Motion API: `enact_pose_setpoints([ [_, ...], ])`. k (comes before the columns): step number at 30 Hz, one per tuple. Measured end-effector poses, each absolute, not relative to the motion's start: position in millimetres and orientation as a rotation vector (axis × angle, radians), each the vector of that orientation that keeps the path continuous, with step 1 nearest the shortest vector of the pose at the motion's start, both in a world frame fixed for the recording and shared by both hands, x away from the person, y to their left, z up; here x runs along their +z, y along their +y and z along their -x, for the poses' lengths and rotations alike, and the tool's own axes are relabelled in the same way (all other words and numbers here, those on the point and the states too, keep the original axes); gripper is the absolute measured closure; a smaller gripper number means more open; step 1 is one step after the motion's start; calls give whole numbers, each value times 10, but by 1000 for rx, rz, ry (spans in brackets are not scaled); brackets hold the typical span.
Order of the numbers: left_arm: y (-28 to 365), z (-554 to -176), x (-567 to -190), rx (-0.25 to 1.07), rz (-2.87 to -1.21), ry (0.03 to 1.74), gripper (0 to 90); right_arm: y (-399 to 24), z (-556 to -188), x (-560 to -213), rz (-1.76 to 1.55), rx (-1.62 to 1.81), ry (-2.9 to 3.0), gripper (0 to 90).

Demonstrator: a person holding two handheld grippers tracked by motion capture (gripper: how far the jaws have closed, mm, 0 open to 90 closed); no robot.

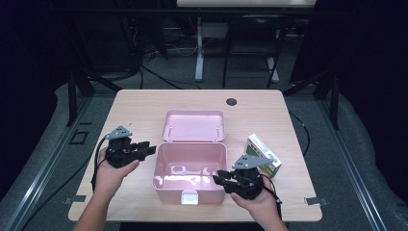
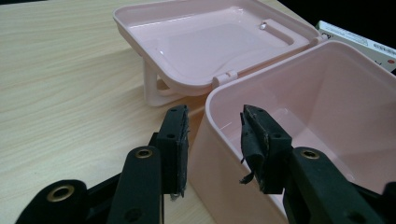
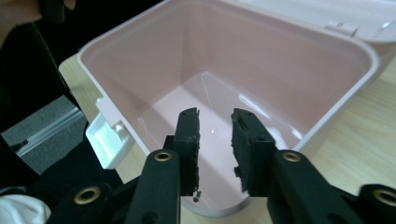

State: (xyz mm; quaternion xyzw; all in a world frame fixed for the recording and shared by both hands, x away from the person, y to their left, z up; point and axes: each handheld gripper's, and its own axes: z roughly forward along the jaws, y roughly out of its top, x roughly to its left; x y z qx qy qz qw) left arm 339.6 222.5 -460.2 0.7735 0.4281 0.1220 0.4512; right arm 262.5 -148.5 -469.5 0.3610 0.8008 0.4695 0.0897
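On the wooden tabletop (image 1: pixel 144 103) a pink box (image 1: pixel 190 171) sat near the middle, its hinged lid (image 1: pixel 193 126) thrown back and lying flat behind it, inner side up. At the front wall of the box, a small pale latch (image 1: pixel 188 197) stuck out toward the person. The inside of the box looked bare and glossy.

At the box's left side, the left gripper (image 1: pixel 144 150) was held in the person's left hand (image 1: pixel 111 175), its jaws pointing toward the left wall. Seen from the left gripper view, those jaws stood apart on either side of the box's rim (image 2: pixel 208 100), one outside the wall and one over the inside, with neither pad pressing on the plastic. At the front right corner of the box, the right gripper (image 1: pixel 220 179) rested in the right hand (image 1: pixel 257 199). From the right gripper view its jaws were parted by a narrow gap just above the near rim (image 3: pixel 219 210), looking down into the box; nothing was clamped between them.

Just right of the box, behind the right gripper's grey plate, a small white and green carton (image 1: pixel 262 151) lay on the tabletop, apart from the box. Near the far edge of the tabletop a dark round cable hole (image 1: pixel 231 101) showed.
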Motion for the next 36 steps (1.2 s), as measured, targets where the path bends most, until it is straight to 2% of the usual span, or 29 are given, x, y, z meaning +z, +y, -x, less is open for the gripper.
enact_pose_setpoints([
  [8, 2299, -3365, -4566, 312, -1884, 1067, 563, -1628, -2671, -4512, -1085, 1395, 2346, 564],
  [18, 2323, -3354, -4557, 337, -1954, 1057, 496, -1761, -2828, -4363, -1086, 1337, 2295, 548],
  [22, 2332, -3333, -4522, 330, -1953, 1030, 493, -1789, -2877, -4319, -1083, 1306, 2295, 479],
  [25, 2337, -3323, -4501, 300, -1956, 1015, 493, -1818, -2919, -4295, -1059, 1290, 2292, 452],
  [30, 2334, -3315, -4486, 332, -1973, 996, 484, -1842, -2976, -4232, -1062, 1229, 2309, 438],
  [36, 2355, -3311, -4482, 339, -1998, 1022, 487, -1876, -3077, -4180, -1084, 1145, 2332, 382],
])
